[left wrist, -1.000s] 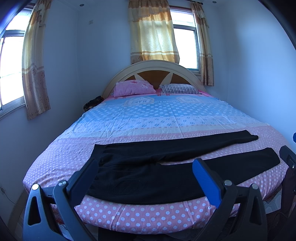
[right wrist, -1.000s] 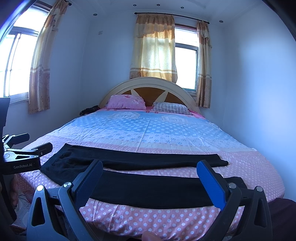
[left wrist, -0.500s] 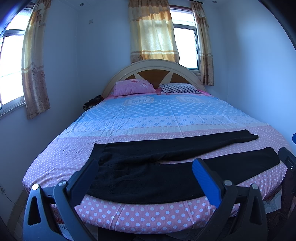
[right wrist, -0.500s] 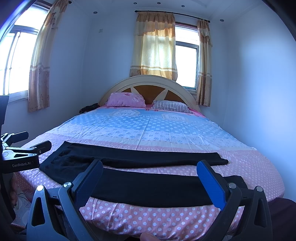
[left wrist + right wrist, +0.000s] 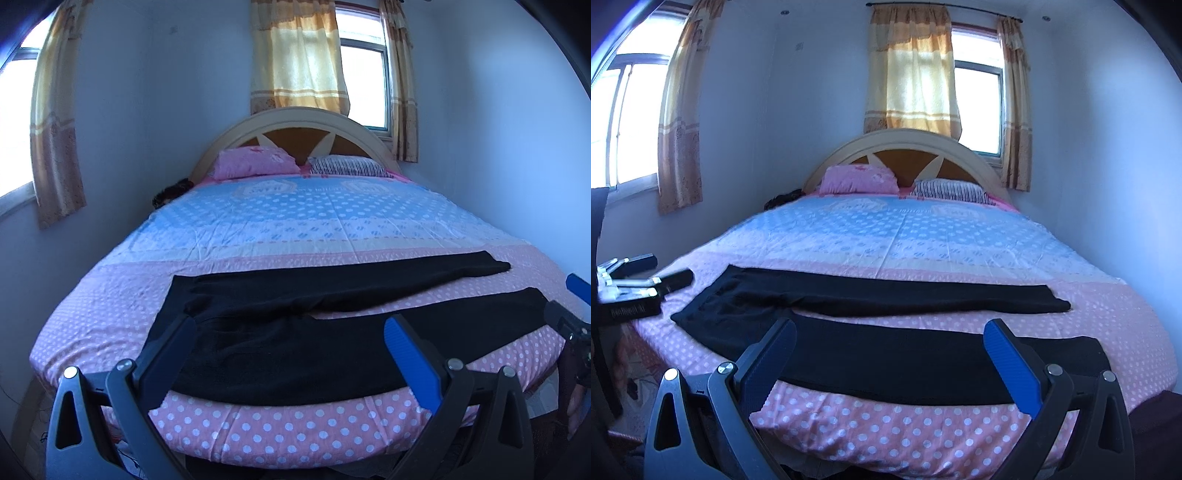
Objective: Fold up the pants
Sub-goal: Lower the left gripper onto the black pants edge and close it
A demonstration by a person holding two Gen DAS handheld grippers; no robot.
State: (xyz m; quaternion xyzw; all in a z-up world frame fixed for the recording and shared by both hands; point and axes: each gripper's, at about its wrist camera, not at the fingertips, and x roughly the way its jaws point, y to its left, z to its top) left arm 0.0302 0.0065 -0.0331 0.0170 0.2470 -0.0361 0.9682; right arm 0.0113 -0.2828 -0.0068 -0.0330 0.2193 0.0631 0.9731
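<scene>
Left tool: fingers spread wide, holding nothing, hovering off the foot edge of the bed, aimed at the waist end of the black pants. Right tool: also spread wide, empty, above the near leg. Pants lie flat across the foot edge, waist toward the left corner, both legs running right, slightly apart. No containers visible.

Light: daylight from the windows, blown out white
Cast: bluish, walls dim
Edges: strong fisheye bending, dark corners
Blur: slight at the left rim
</scene>
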